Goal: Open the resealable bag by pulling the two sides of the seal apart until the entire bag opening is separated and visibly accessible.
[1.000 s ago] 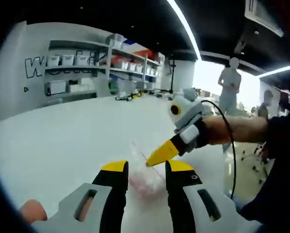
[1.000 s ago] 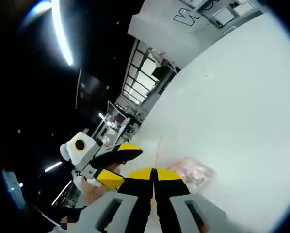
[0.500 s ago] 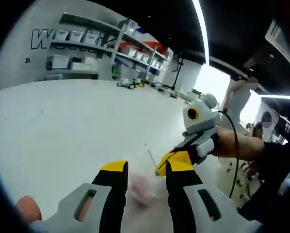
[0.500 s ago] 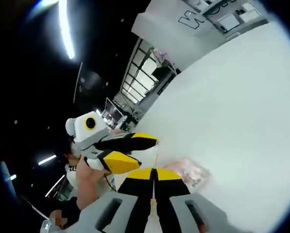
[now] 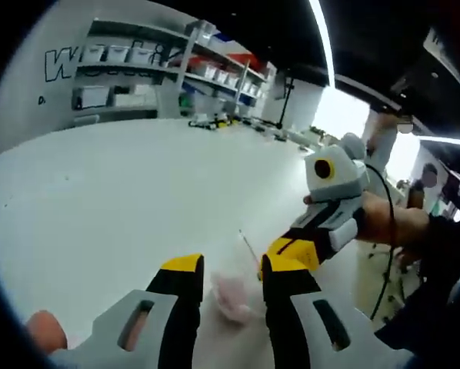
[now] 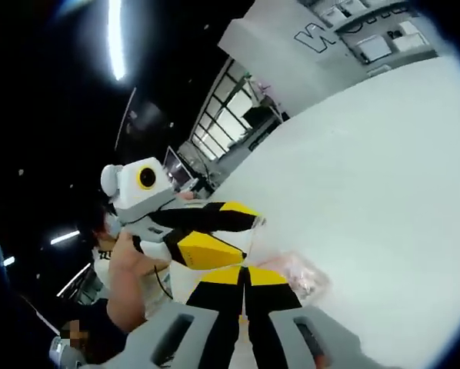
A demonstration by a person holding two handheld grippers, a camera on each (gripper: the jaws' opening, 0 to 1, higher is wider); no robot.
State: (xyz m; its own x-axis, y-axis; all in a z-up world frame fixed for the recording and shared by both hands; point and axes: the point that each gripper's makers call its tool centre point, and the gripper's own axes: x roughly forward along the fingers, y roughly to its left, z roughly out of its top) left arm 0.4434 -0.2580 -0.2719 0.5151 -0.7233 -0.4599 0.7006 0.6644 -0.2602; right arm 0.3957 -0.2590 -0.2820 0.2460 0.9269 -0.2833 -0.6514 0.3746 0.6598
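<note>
While the bag (image 5: 231,290) lies low between the jaws of the left tool (image 5: 228,270), just above the white table (image 5: 99,200), the job looks to be in its gripping stage: 1 side of the seal is held and the other is not yet taken. The left tool stands released, its jaws apart with the clear bag and its pinkish contents showing in the gap. The right tool (image 6: 244,270) is clenched, jaws pressed together; a thin strip rising from the bag, probably the seal edge (image 5: 249,247), sits right at its tips, so I judge it is grasping that edge, though the pinch itself is hidden. Seen from the right tool's camera, the bag (image 6: 299,275) rests just beside the jaws, with the left tool (image 6: 215,231) close above it.

Next, the left tool needs to close on the opposite lip of the seal, near the bag's top. Then both tools must pull apart evenly along the whole opening.
</note>
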